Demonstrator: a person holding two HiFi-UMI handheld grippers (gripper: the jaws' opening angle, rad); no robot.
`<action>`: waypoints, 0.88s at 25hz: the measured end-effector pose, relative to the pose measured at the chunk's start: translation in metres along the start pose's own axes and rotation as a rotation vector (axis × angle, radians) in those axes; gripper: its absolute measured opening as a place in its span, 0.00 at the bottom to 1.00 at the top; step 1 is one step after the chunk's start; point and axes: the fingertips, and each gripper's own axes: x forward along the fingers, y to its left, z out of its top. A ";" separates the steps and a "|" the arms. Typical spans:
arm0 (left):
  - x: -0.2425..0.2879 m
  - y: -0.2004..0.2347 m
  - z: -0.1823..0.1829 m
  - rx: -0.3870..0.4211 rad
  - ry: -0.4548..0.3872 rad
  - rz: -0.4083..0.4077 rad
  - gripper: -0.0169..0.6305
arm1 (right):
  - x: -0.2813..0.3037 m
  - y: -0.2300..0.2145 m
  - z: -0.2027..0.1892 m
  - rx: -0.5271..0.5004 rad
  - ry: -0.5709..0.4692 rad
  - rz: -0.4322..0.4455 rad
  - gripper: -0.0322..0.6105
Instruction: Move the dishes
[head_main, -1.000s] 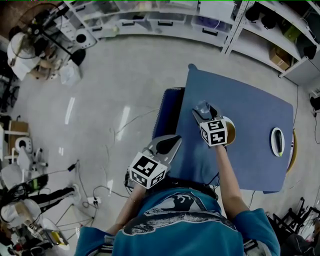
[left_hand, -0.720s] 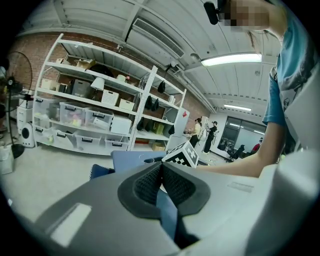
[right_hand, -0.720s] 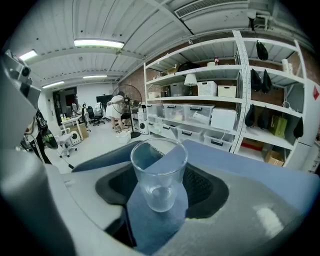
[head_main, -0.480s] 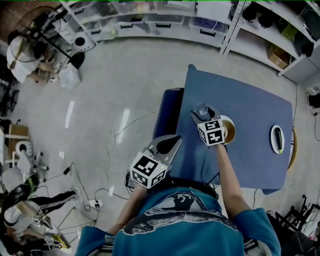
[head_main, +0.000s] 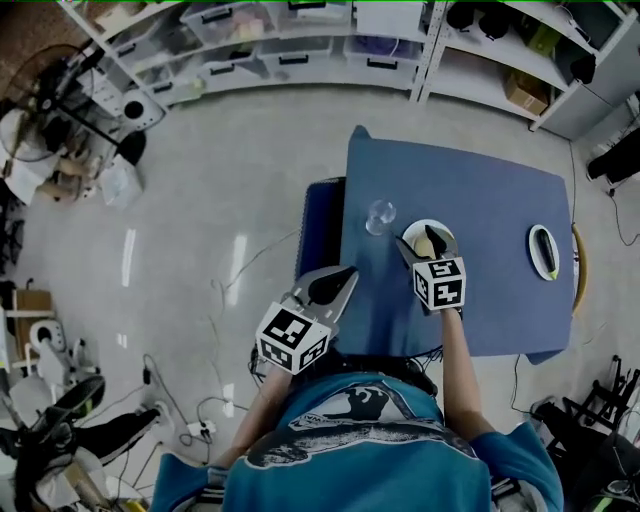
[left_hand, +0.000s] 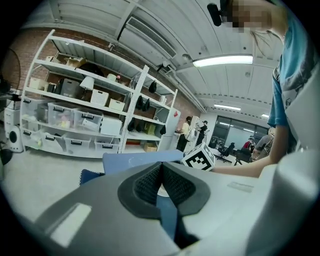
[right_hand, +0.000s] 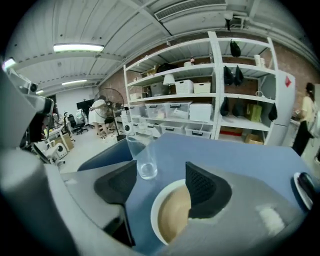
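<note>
I read R gripper (right_hand: 160, 180) released, jaws just opening, bowl (right_hand: 170, 220) partly between them, ungripped. Glass (right_hand: 145, 160) at its 11 o'clock. L gripper (head_main: 340, 280) clenched empty, farther off.

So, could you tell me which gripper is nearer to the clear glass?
Right. The right gripper, jaws just opened wider and gripping nothing, is over the bowl beside the glass; the left gripper, shut, is by the table's near corner, farther away.
</note>
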 end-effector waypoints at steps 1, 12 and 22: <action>0.003 -0.003 0.000 0.005 0.005 -0.018 0.05 | -0.007 -0.009 -0.007 0.032 -0.003 -0.032 0.52; 0.037 -0.036 -0.002 0.052 0.042 -0.183 0.05 | -0.061 -0.083 -0.092 0.359 0.026 -0.289 0.43; 0.043 -0.043 -0.005 0.058 0.059 -0.193 0.05 | -0.062 -0.086 -0.105 0.563 -0.039 -0.257 0.27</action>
